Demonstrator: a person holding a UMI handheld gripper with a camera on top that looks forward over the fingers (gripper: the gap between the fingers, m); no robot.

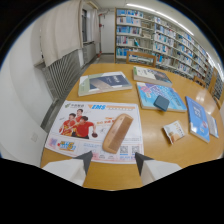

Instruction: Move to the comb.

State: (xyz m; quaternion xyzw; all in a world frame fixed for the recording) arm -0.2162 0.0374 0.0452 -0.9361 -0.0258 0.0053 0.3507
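Note:
A tan wooden comb [117, 133] lies slantwise on a large white printed poster [75, 127] on the wooden table [165, 160]. My gripper [113, 160] is open, its two fingers pointing at the poster's near edge. The comb's near end sits just ahead of the fingers, roughly in line with the gap between them, and nothing is between them.
Beyond the comb lie a grey-blue booklet [105, 82], a blue magazine [152, 95] with a small dark case [161, 102] on it, another book [150, 75] and a blue book [197, 118]. A small snack packet [174, 132] lies to the comb's right. Bookshelves [160, 35] stand behind.

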